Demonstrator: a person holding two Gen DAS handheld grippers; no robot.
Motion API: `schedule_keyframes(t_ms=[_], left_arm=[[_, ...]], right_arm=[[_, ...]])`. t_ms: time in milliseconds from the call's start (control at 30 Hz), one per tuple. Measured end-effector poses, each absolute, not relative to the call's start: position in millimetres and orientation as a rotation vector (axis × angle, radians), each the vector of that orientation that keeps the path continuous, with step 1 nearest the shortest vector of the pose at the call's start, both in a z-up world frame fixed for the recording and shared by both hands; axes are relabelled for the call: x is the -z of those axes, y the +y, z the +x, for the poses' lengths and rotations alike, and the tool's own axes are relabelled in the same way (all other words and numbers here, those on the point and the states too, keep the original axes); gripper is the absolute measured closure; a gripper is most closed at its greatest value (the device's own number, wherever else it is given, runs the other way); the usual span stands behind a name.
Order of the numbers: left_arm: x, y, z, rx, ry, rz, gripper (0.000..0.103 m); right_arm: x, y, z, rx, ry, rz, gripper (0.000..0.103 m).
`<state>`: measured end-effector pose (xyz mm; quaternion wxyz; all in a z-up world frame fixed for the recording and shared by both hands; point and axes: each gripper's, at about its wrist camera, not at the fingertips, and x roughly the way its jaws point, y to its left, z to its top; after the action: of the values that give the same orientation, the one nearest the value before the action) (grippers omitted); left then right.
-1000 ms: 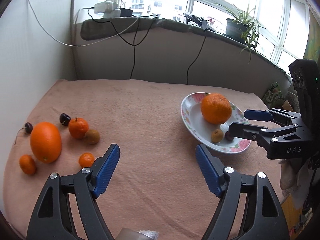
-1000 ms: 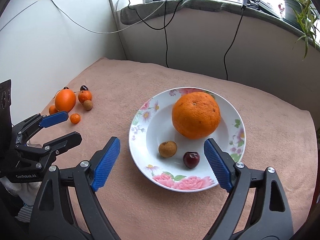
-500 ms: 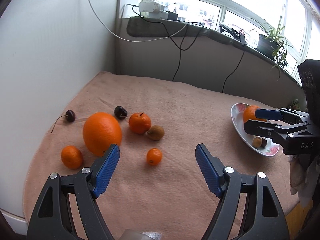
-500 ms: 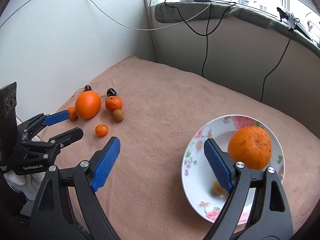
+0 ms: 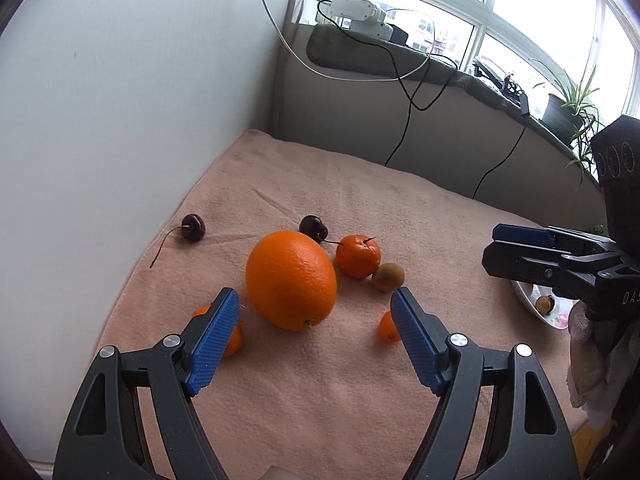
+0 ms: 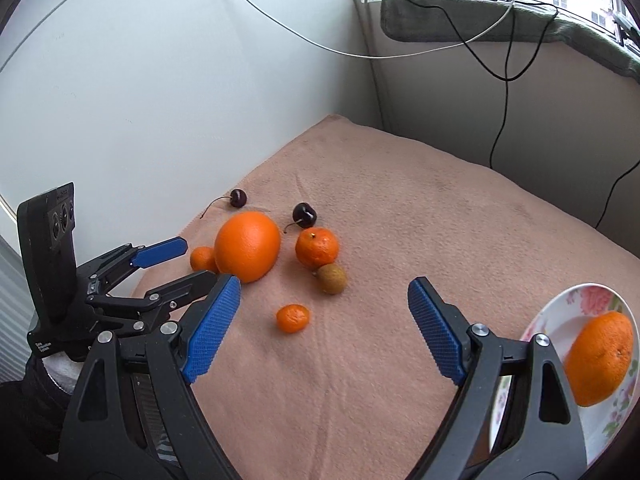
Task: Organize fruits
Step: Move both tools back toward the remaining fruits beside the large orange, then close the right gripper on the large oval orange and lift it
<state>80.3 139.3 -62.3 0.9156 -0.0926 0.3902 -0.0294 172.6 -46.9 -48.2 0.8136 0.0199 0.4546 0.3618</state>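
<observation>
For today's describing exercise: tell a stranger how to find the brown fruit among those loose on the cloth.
Start at the white wall beside the pink cloth, where loose fruit lies around a big orange. Right of it sits a stemmed mandarin. The brown fruit touches that mandarin on the near side; it is the only dull brown piece there, small and round, neither orange nor dark like the cherries.

Left claw [image 5: 314,342] pointed steeply downward, jaws spread wide, blue pads [image 5: 214,340] apart with nothing gripped. Right claw [image 6: 324,328] likewise angled down, jaws wide, empty. In the right wrist view the left claw appeared low at left; a dark sleeve [image 6: 28,412] showed behind it.
</observation>
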Motion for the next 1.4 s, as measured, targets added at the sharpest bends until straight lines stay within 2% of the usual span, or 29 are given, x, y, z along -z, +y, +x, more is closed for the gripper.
schedule_keyframes(t_ms=[733,833,1400], left_arm=[[80,168,116,0.146,0.895,-0.319,0.025],[84,171,119,0.157,0.914,-0.347,0.025],[95,170,129,0.199,0.95,-0.373,0.027]], right_arm=[[74,24,208,-0.927,1.153,0.242,0.015],[81,30,211,-0.932,1.176,0.25,0.022],[113,58,218,-0.932,1.273,0.26,0.027]])
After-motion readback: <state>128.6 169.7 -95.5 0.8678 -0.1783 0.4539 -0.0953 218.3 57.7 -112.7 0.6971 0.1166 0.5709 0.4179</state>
